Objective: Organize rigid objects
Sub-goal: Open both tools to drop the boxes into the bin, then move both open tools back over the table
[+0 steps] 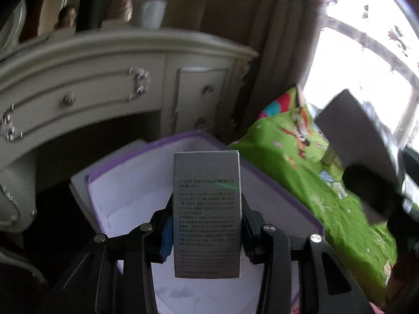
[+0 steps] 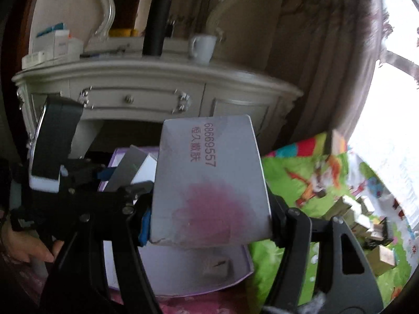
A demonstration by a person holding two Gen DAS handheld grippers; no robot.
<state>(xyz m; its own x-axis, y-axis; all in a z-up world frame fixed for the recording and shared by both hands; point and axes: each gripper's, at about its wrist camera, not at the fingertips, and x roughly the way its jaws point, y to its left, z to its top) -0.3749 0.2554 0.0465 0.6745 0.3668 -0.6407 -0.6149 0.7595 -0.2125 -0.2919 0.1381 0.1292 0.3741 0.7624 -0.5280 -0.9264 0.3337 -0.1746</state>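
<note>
My left claw [image 1: 207,225] pinches one tall grey box [image 1: 207,209] by its long sides, printed face toward the camera, at the centre of the left wrist view. It hangs over one open white tray with a purple rim [image 1: 288,191], which fills the lower middle of that frame. My right claw [image 2: 209,219] pinches a second box, a wider pale one with a pink blotch and red printing [image 2: 209,183], in the middle of the right wrist view, above the same purple-rimmed tray [image 2: 246,264]. In that view the left claw [image 2: 110,175] shows at left centre with its grey box [image 2: 128,170] tilted, just beside the pale box. So two boxes are held, one per claw.

To the right of the tray lies one green cartoon-print blanket [image 1: 301,172]. At the lower right of the right wrist view several small boxes [image 2: 366,222] are scattered on it; blur keeps me from counting them.

Behind stands one cream dresser [image 2: 157,78] across the upper half. On its top I count one white mug [image 2: 203,47] and one black bottle [image 2: 157,26], with a stack of small boxes [image 2: 52,41] at upper left.
</note>
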